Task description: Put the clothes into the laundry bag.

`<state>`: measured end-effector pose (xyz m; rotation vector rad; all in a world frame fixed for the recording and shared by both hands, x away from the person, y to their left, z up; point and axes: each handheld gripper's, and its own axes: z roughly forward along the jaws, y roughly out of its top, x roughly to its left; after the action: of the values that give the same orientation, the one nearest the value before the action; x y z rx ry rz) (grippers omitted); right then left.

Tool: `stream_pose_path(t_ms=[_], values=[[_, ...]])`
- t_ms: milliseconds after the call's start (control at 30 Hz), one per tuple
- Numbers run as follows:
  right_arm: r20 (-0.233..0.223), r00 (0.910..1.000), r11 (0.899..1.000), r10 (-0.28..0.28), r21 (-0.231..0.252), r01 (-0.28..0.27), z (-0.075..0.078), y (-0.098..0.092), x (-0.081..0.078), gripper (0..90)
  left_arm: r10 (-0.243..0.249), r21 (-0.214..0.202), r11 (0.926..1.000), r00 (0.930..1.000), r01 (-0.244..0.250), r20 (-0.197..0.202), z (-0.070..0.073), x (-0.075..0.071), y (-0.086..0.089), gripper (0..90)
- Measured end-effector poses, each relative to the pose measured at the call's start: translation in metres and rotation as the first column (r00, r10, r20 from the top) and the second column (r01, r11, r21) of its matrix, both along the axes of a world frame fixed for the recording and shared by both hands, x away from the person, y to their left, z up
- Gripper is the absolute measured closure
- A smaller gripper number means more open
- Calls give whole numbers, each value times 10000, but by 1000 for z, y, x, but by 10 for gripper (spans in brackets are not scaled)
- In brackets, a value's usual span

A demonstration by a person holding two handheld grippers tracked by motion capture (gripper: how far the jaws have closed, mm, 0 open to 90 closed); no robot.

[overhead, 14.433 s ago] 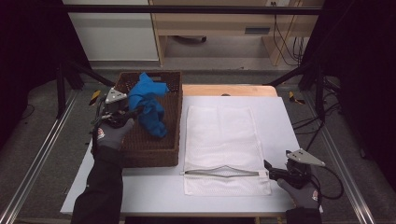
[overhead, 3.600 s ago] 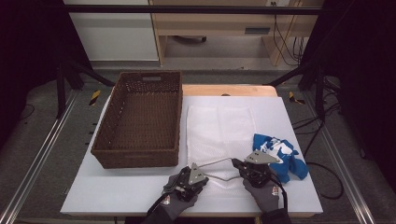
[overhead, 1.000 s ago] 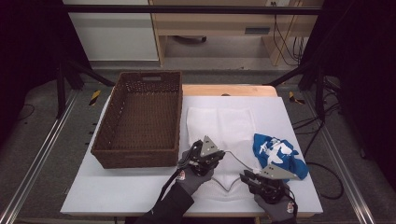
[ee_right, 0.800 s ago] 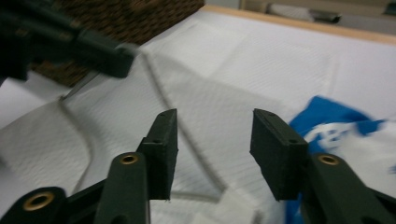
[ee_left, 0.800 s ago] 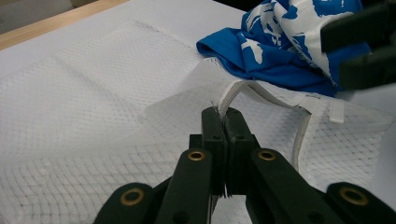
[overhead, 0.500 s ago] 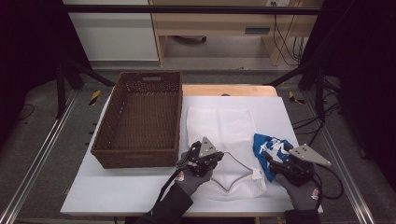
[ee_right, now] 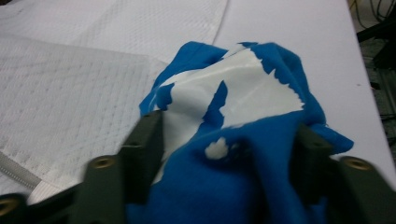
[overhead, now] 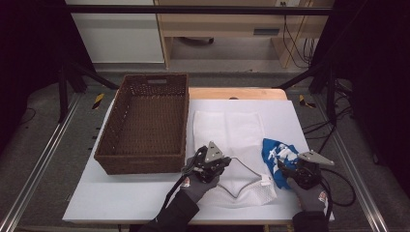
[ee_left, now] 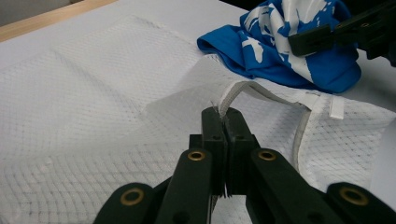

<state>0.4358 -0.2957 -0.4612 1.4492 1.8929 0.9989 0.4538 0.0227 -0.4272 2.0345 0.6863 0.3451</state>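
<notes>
A white mesh laundry bag [overhead: 227, 128] lies flat on the table with its mouth toward me. My left gripper [overhead: 226, 163] is shut on the bag's zipper edge [ee_left: 243, 88] and holds that edge lifted, so the mouth gapes; its closed tips [ee_left: 223, 116] show in the left gripper view. A crumpled blue and white cloth [overhead: 276, 153] lies just right of the mouth. My right gripper [overhead: 290, 169] is at its near side. Its jaws have just been closing, with the blue cloth [ee_right: 252, 102] bunched between them and touching both.
An empty brown wicker basket [overhead: 140, 164] stands to the left of the bag. The white table top [overhead: 121, 193] has bare room at the front left. A wooden board [overhead: 237, 93] borders the far edge. Cables trail off the right side.
My right gripper has moved from the front of the bag's mouth to the right, onto the blue cloth, and its jaws now sit around it. The left gripper and bag edge stayed put.
</notes>
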Motion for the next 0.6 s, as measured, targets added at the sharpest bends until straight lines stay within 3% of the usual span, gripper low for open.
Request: stream_pose_path(t_ms=[33,67,200,267,300,367,400,433,467,500,533,567,600], values=[[0,10000,10000,0,0,0,0,0,0,487,-1,-21,10000,10000,1,-5,0,0,0,888],[-133,9999,9998,25,-175,-27,-2,3,1,616,12,-63,10000,10000,-13,-25,0,0,0,888],[-59,10000,10000,25,-67,-26,-1,0,0,702,23,-113,9999,10000,-24,-82,1,1,1,888],[207,9998,9999,64,81,-66,4,-3,-4,725,28,-126,9999,9999,-30,-120,1,2,1,889],[638,9977,9993,224,295,-243,11,-6,-11,731,50,-169,9998,9999,-53,-138,2,2,0,888],[799,9963,9982,330,465,-368,16,-6,-15,731,73,-191,9998,9999,-76,-157,2,3,-1,889],[1265,9889,9942,776,641,-862,28,-5,-24,731,96,-193,9998,9998,-100,-177,3,3,-2,889],[1265,9889,9942,776,641,-862,28,-5,-24,731,106,-180,9998,9998,-109,-181,3,3,-2,889],[1724,9768,9877,1267,690,-1403,39,-1,-34,730,120,-187,9997,9998,-123,-180,4,4,-3,889],[1724,9768,9877,1267,690,-1403,39,-1,-34,730,129,-194,9997,9998,-133,-179,5,4,-4,889],[1871,9714,9843,1460,705,-1616,43,1,-38,729,154,-191,9997,9997,-158,-211,5,5,-5,889],[2117,9569,9742,1986,642,-2164,52,10,-45,728,195,-184,9996,9995,-200,-248,7,6,-6,889],[2117,9569,9742,1986,642,-2164,52,10,-45,728,195,-184,9996,9995,-200,-248,7,6,-6,889]])
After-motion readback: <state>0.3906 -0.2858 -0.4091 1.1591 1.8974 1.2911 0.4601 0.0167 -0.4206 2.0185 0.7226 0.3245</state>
